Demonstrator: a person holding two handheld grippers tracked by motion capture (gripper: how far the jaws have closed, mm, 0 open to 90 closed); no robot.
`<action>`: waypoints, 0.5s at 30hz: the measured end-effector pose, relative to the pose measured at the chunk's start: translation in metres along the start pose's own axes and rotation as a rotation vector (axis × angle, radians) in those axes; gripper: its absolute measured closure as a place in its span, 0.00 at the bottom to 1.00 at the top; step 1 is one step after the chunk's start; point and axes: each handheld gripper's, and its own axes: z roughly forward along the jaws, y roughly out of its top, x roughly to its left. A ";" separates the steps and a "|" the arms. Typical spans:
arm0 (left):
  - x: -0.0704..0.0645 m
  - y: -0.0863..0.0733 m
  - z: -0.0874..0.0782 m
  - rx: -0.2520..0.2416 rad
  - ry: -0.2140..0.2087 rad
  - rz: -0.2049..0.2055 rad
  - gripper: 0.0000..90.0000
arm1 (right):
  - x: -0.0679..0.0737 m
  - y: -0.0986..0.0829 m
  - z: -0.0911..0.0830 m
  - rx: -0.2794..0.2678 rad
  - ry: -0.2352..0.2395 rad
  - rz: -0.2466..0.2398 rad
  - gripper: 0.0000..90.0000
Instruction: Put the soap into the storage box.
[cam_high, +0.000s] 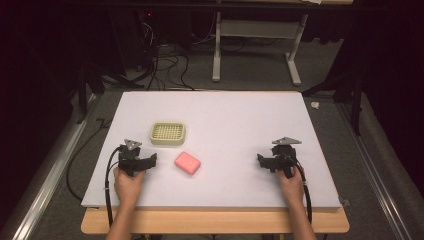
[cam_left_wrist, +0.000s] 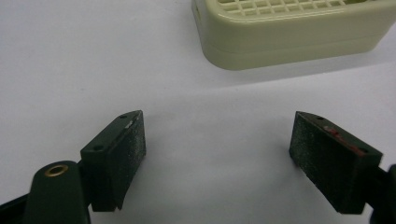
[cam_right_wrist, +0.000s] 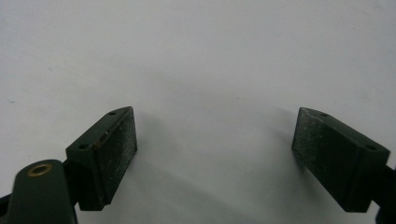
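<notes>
A cream soap dish (cam_high: 168, 133) with a grid top sits on the white table left of centre. A pink soap bar (cam_high: 187, 163) lies just in front of it and to its right. My left gripper (cam_high: 136, 158) rests near the front left of the table, left of the soap, held by a hand. In the left gripper view its jaws stand wide apart with nothing between them (cam_left_wrist: 217, 140), and the soap dish (cam_left_wrist: 289, 32) is ahead to the right. My right gripper (cam_high: 278, 161) rests at the front right, open over bare table (cam_right_wrist: 215, 140).
The white table top (cam_high: 235, 120) lies on a wooden board whose front edge (cam_high: 215, 221) runs close to the hands. Cables trail from both grippers off the front. A white stand (cam_high: 255, 35) and floor cables are behind the table.
</notes>
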 end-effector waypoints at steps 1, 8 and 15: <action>0.000 0.000 0.000 0.000 -0.001 -0.001 0.21 | 0.000 0.000 0.000 0.000 0.000 0.000 0.16; 0.001 0.000 0.000 0.000 -0.004 -0.004 0.21 | 0.000 0.000 0.000 0.000 0.000 0.000 0.16; 0.002 0.001 0.000 0.004 -0.005 -0.015 0.17 | 0.000 0.000 0.000 0.000 0.000 0.000 0.16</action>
